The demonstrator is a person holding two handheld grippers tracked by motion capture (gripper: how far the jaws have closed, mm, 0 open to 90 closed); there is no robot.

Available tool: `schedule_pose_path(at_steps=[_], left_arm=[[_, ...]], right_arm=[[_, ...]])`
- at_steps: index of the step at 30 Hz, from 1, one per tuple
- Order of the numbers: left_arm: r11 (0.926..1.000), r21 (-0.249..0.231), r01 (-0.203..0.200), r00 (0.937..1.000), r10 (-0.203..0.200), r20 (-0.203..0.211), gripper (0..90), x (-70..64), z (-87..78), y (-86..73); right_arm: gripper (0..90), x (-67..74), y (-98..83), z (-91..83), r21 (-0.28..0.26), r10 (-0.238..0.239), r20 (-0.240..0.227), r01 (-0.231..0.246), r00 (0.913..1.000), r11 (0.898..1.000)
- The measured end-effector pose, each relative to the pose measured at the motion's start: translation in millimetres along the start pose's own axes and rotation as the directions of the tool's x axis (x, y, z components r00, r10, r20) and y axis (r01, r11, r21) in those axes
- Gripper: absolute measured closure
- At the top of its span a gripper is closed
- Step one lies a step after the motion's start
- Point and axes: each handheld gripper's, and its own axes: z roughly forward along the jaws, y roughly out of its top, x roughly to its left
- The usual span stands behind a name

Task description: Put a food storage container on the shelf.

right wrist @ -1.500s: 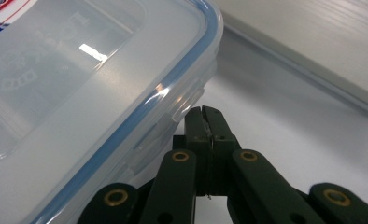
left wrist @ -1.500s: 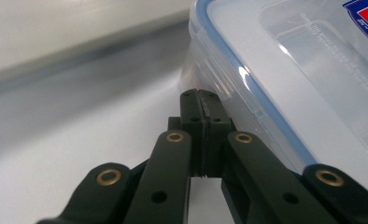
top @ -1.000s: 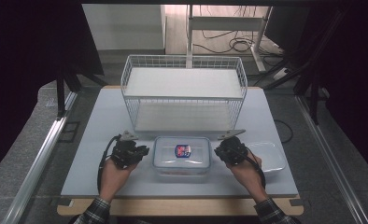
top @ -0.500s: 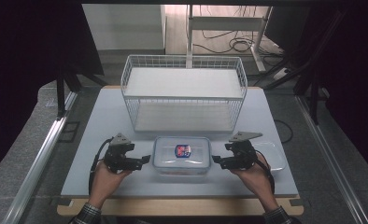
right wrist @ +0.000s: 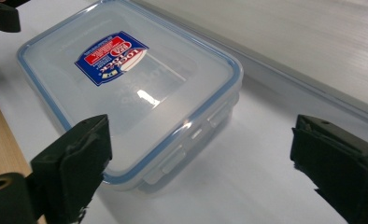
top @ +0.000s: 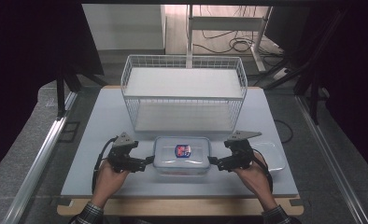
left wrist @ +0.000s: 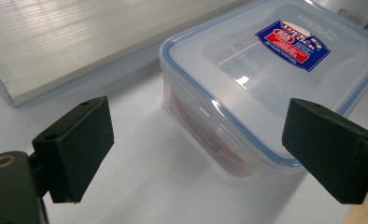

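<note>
High view: the lidded food container (top: 182, 155) sits at the table's (top: 102, 126) near edge, in front of the wire basket (top: 184, 93).
Change: both grippers' jaws have just been opening; a second ago they stood nearly closed at the container's ends.
Meaning: likely the end latches are pressed and freed.
Left gripper (top: 147, 162): jaws wide, gripping nothing, beside the container's left end.
Right gripper (top: 213, 162): jaws wide, gripping nothing, at its right end.
</note>
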Motion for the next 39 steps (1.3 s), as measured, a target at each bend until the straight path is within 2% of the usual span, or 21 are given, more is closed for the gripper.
schedule_pose_path(at_steps=[3, 4, 5, 8, 12, 14, 17, 19, 22, 25, 26, 28, 31, 32, 33, 34, 35, 36, 38, 39], left_arm=[[0.9996, 0.026, 0.012, 0.9999, -0.012, 0.002, 9.4, -0.4, 3.1, 3.1], [0.9991, 0.039, 0.017, 0.9998, -0.017, 0.009, 9.3, -0.7, 5.2, 4.3], [0.9967, 0.075, 0.033, 0.9992, -0.034, 0.02, 9.1, -2.0, 9.6, 6.0], [0.9941, 0.1, 0.044, 0.9979, -0.048, 0.043, 7.2, -3.9, 14.0, 7.2], [0.9937, 0.106, 0.036, 0.9977, -0.042, 0.053, 5.2, -4.8, 15.9, 9.4], [0.995, 0.089, 0.046, 0.9955, -0.053, 0.079, 5.7, -4.0, 15.2, 11.9], [0.9948, 0.091, 0.046, 0.9943, -0.054, 0.091, 6.6, -3.3, 16.9, 13.8], [0.9946, 0.093, 0.046, 0.9944, -0.054, 0.091, 7.1, -2.3, 21.4, 15.5], [0.9927, 0.099, 0.069, 0.9887, -0.081, 0.126, 7.2, 1.2, 31.4, 17.4], [0.9908, 0.113, 0.076, 0.9872, -0.09, 0.131, 6.6, 1.7, 37.3, 18.0], [0.9886, 0.12, 0.092, 0.9805, -0.111, 0.162, 5.9, 3.3, 42.6, 18.0], [0.9855, 0.13, 0.109, 0.972, -0.133, 0.194, 4.9, 4.2, 47.4, 17.9], [0.9803, 0.146, 0.133, 0.9581, -0.165, 0.234, 2.7, 6.3, 51.9, 16.5], [0.9803, 0.146, 0.133, 0.9581, -0.165, 0.234, 2.7, 6.3, 51.9, 16.5], [0.9729, 0.171, 0.156, 0.9434, -0.198, 0.266, 2.1, 6.6, 55.2, 14.9], [0.9729, 0.171, 0.156, 0.9434, -0.198, 0.266, 0.5, 6.6, 55.2, 14.9], [0.9685, 0.188, 0.164, 0.9374, -0.212, 0.276, 0.0, 6.7, 57.7, 13.1], [0.9672, 0.191, 0.168, 0.9358, -0.217, 0.278, 0.0, 6.9, 57.7, 12.9], [0.9662, 0.197, 0.166, 0.9351, -0.218, 0.279, 0.0, 6.6, 57.2, 12.9], [0.9634, 0.204, 0.174, 0.9346, -0.227, 0.274, 1.2, 5.4, 56.0, 13.2]], right_arm=[[4.2, -0.1, -0.4, 0.0, 0.003, 0.002, 0.007, -0.002, 1.0, 1.0], [4.1, -1.2, -1.4, 0.0, -0.007, 0.014, 0.001, -0.014, 0.9999, 1.0], [4.1, -1.8, -1.3, 0.2, -0.004, 0.02, -0.004, -0.02, 0.9998, 1.0], [4.3, -1.4, 0.8, 2.0, -0.012, 0.026, -0.007, -0.026, 0.9996, 1.0], [3.5, 0.4, 4.5, 8.9, -0.005, 0.042, -0.021, -0.042, 0.9989, 0.999], [2.5, -0.1, 6.2, 14.0, 0.012, 0.061, -0.042, -0.06, 0.9973, 0.998], [2.5, -0.9, 7.0, 19.1, 0.025, 0.082, -0.065, -0.081, 0.9945, 0.996], [2.7, -1.1, 7.5, 24.0, 0.044, 0.087, -0.071, -0.084, 0.9937, 0.996], [4.3, -2.5, 7.7, 32.0, 0.064, 0.096, -0.081, -0.091, 0.9921, 0.994], [3.9, -3.5, 6.6, 38.4, 0.082, 0.101, -0.087, -0.094, 0.991, 0.992], [3.8, -4.0, 6.0, 40.5, 0.083, 0.109, -0.095, -0.101, 0.9895, 0.991], [3.8, -6.6, 5.2, 43.5, 0.088, 0.134, -0.122, -0.124, 0.9833, 0.988], [3.7, -8.6, 4.6, 49.2, 0.113, 0.176, -0.177, -0.158, 0.9684, 0.981], [3.7, -8.5, 4.4, 51.0, 0.12, 0.186, -0.193, -0.165, 0.9634, 0.979], [2.9, -8.0, 4.1, 52.9, 0.125, 0.195, -0.207, -0.172, 0.9586, 0.977], [2.9, -8.0, 4.1, 52.9, 0.125, 0.195, -0.207, -0.172, 0.9586, 0.977], [1.5, -7.4, 3.6, 55.6, 0.142, 0.213, -0.214, -0.185, 0.9534, 0.972], [2.0, -7.7, 3.4, 55.5, 0.144, 0.217, -0.217, -0.189, 0.9517, 0.971], [2.3, -7.7, 3.2, 54.9, 0.149, 0.221, -0.218, -0.191, 0.9506, 0.97], [3.4, -6.2, 2.5, 53.9, 0.165, 0.231, -0.218, -0.197, 0.9481, 0.966]])
